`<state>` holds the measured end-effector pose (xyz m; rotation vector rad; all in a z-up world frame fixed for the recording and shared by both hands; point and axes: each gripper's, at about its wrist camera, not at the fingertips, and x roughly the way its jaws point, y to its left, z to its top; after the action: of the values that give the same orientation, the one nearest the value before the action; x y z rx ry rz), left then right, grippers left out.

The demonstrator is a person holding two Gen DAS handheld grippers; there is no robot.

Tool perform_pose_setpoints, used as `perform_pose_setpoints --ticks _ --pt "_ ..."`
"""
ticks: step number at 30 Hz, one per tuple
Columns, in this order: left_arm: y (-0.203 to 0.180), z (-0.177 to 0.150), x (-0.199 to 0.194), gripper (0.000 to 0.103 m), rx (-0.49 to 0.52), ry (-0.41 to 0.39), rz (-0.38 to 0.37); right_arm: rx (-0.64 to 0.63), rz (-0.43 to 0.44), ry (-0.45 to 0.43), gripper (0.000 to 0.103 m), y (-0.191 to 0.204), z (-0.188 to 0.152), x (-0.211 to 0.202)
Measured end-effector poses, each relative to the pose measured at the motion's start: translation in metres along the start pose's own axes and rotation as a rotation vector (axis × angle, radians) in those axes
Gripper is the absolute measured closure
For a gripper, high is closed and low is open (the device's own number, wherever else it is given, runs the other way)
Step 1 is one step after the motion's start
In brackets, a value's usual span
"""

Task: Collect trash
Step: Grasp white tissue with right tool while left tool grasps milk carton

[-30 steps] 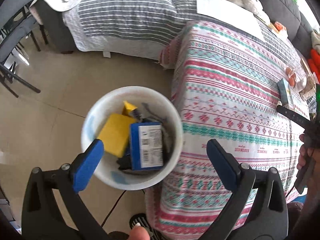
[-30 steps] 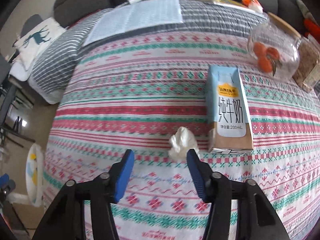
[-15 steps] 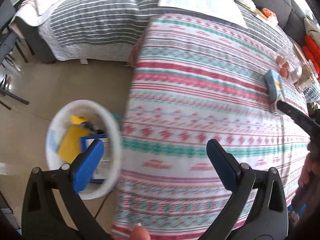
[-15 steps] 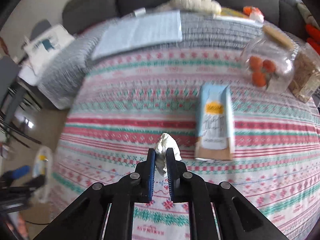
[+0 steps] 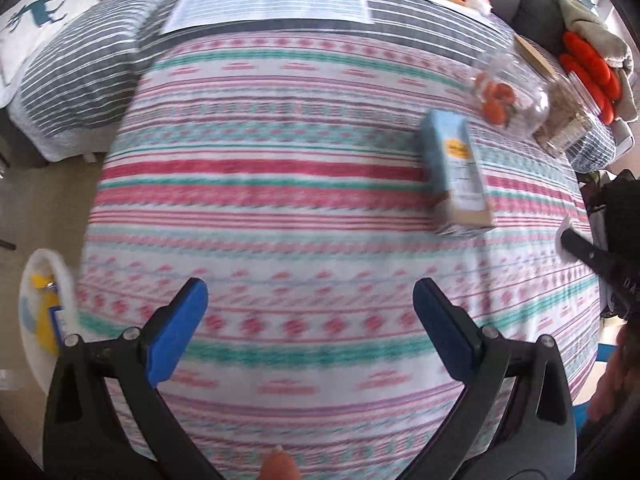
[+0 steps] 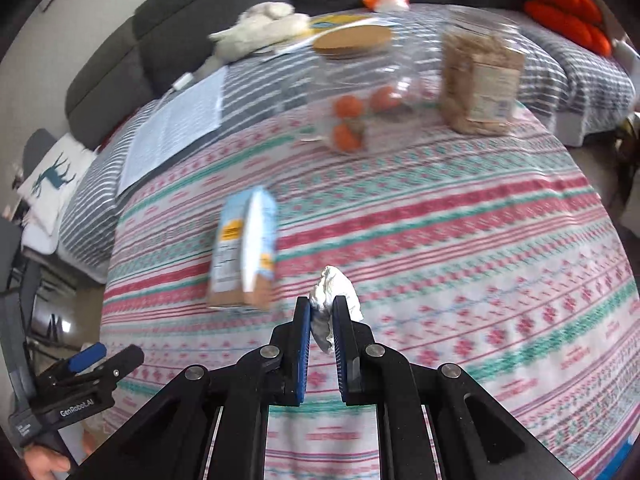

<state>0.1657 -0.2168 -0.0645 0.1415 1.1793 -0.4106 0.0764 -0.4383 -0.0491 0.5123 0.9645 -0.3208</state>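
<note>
Two views. Left wrist: left claw (image 5: 310, 312) spread, empty, above the worktop (image 5: 304, 184); trash bin (image 5: 42, 320) far left, milk carton (image 5: 456, 172) ahead-right. Right wrist: right claw (image 6: 321, 322) clamped on crumpled tissue (image 6: 334, 292); bin unseen, judged leftward.

R tool (image 6: 321, 312) went from open w/ paper wad (image 6: 334, 286) between pads to clamped on it. L tool (image 5: 310, 312) swung off white bin (image 5: 30, 280) to over striped worktop (image 5: 280, 184); bin now at left edge.
</note>
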Motion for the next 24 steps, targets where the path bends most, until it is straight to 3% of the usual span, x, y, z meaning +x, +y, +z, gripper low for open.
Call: perform_pose_setpoints --ticks 5,9,13,19,24 --pt "-0.045 0.012 0.006 0.002 0.000 -0.044 -0.070 0.030 -0.020 0.005 0.091 -0.027 0.005 -0.001" --pt "-0.067 0.022 0.016 0.013 -0.024 -0.073 -0.113 0.047 -0.020 0.008 0.091 -0.041 0.010 -0.001" --pt "-0.078 0.031 0.031 0.026 -0.061 -0.089 -0.146 0.053 -0.012 0.026 0.091 -0.049 0.013 0.007" --pt "-0.082 0.038 0.053 0.036 -0.115 -0.078 -0.182 0.055 0.003 0.079 0.091 -0.053 0.014 0.032" --pt "-0.089 0.039 0.060 0.044 -0.100 -0.078 -0.207 0.072 0.019 0.118 0.087 -0.060 0.014 0.049"
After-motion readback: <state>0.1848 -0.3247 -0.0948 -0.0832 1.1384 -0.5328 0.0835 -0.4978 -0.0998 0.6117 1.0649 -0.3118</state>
